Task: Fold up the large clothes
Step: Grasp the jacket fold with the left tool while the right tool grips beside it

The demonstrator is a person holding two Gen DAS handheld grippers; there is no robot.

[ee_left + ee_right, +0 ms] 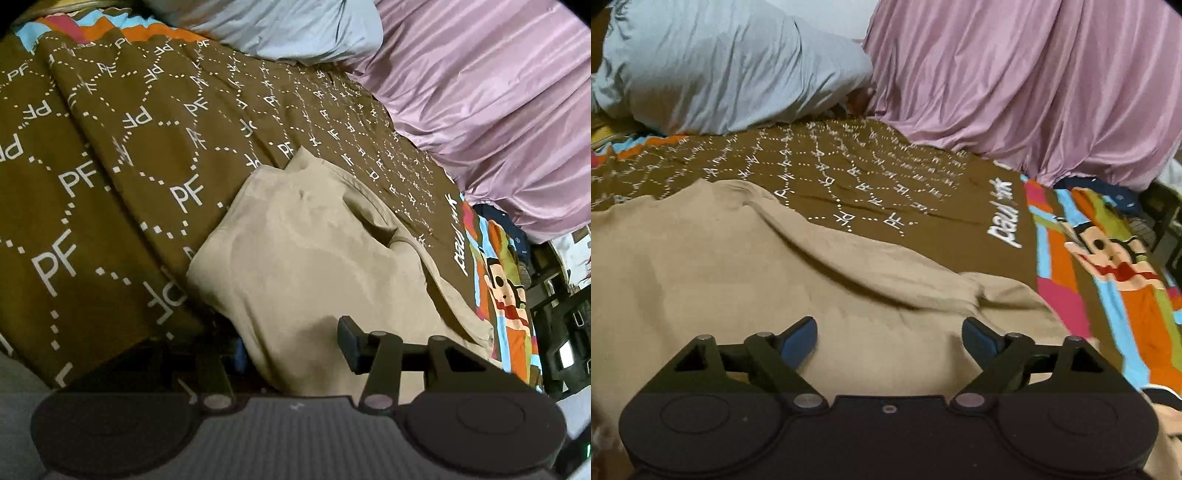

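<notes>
Lying crumpled on the bed cover (923,206), tan garment (738,266) stretching lengthwise ahead of and beneath both tongs. Right tongs (889,338) spreading wide above it. Left tongs (291,345) draped in cloth, grip impossible to tell.

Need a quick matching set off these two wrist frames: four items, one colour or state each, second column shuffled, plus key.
Items:
1. garment
2. bedspread
3. pillow
4. right gripper

Colour or state:
A. light grey-blue
B. jaws open, nothing between them
C. brown with white dotted PF print
D. tan, lying rumpled on the bed

Pairs: 1-D, 2-C, 3-A, 4-B
</notes>
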